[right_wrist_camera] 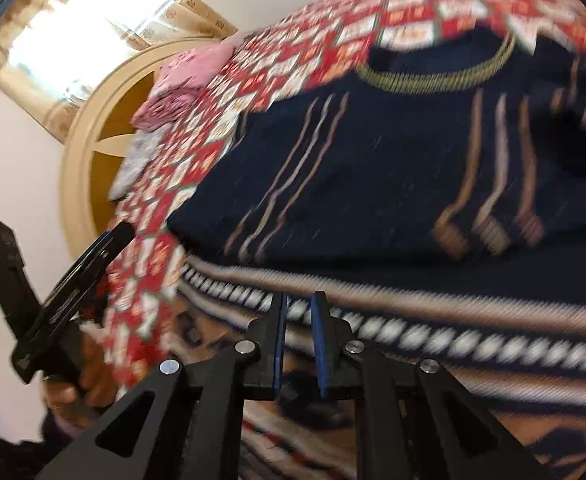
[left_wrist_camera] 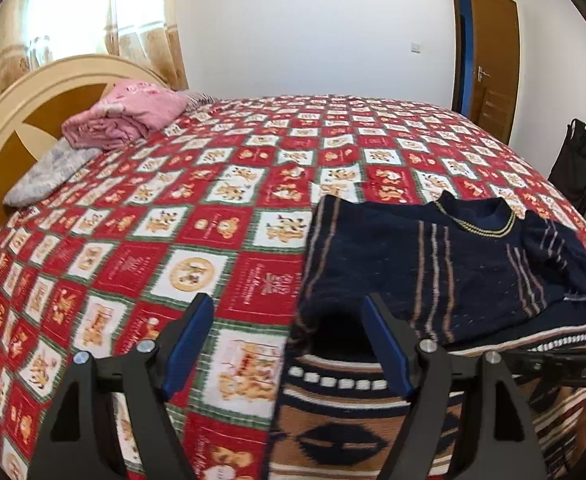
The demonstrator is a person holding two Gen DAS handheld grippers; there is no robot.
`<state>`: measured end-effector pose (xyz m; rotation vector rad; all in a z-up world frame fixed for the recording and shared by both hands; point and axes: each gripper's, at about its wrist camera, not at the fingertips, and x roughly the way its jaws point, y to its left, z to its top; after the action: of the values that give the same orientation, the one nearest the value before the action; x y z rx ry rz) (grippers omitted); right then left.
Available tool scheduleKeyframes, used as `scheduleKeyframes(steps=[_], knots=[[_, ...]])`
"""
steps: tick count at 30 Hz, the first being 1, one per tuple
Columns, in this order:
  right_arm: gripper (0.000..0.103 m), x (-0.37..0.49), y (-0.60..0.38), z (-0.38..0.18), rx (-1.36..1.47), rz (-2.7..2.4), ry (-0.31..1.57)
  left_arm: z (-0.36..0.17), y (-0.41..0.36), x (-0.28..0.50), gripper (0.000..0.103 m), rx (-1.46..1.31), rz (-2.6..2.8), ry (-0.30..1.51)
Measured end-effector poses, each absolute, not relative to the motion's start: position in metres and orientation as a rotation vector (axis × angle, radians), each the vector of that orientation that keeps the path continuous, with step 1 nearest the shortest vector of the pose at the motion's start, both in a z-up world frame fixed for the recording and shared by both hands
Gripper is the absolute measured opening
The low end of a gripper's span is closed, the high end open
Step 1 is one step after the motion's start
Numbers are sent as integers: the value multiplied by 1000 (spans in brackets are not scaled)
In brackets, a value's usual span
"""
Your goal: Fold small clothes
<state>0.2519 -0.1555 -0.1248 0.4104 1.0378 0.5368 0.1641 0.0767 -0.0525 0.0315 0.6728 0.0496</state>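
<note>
Left wrist view: left gripper (left_wrist_camera: 289, 336) held wide apart, nothing between the blue pads (left_wrist_camera: 189, 344), hovering over the near edge of the bed (left_wrist_camera: 197, 184). Navy striped sweater (left_wrist_camera: 433, 264) lying on the red checked bedspread, right of centre, collar toward the far side, patterned hem under the right-hand finger. Folded pink clothes (left_wrist_camera: 125, 116) stacked near the headboard (left_wrist_camera: 17, 120), well apart from the sweater. Brown door (left_wrist_camera: 493, 52) ajar at far right.

Right wrist view, blurred and tilted: right gripper (right_wrist_camera: 298, 340) closed almost together, only a narrow gap between pads, no cloth visibly caught in it. Sweater (right_wrist_camera: 373, 168) spread just ahead, banded hem nearest the fingertips. At lower left, a hand (right_wrist_camera: 77, 388) gripping the other gripper's black handle (right_wrist_camera: 65, 304).
</note>
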Motion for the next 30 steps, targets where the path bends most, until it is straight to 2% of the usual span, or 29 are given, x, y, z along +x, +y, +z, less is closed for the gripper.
scheduleKeyframes(steps=[2,3,5,6,7,10,14,17,20,21,22,26,30], knots=[[19,244,-161,-122,428,537,1038,-54,79,165,82,23,48,673],[24,243,-168,-116,436,530,1019,-56,80,167,82,11,42,679],[41,237,-194,-95,439,473,947,-58,80,169,82,-14,29,689],[58,235,-206,-84,451,445,907,-60,80,170,82,-28,19,694],[69,238,-221,-77,477,416,863,-60,79,170,82,-32,15,697],[69,236,-270,-56,528,246,761,-60,78,170,82,-25,20,696],[69,250,-316,-55,417,-50,739,-55,84,167,82,-34,34,685],[62,269,-327,-79,356,-145,810,-53,91,166,82,-44,56,684],[48,280,-320,-97,286,-178,848,-53,97,167,82,-53,74,687],[26,281,-317,-97,242,-199,840,-53,99,167,82,-57,77,687],[13,280,-310,-94,216,-192,847,-53,101,167,82,-60,79,687],[10,280,-299,-72,199,-135,841,-55,107,169,82,-77,91,688],[10,281,-254,-22,170,27,789,-57,111,170,82,-94,93,692]])
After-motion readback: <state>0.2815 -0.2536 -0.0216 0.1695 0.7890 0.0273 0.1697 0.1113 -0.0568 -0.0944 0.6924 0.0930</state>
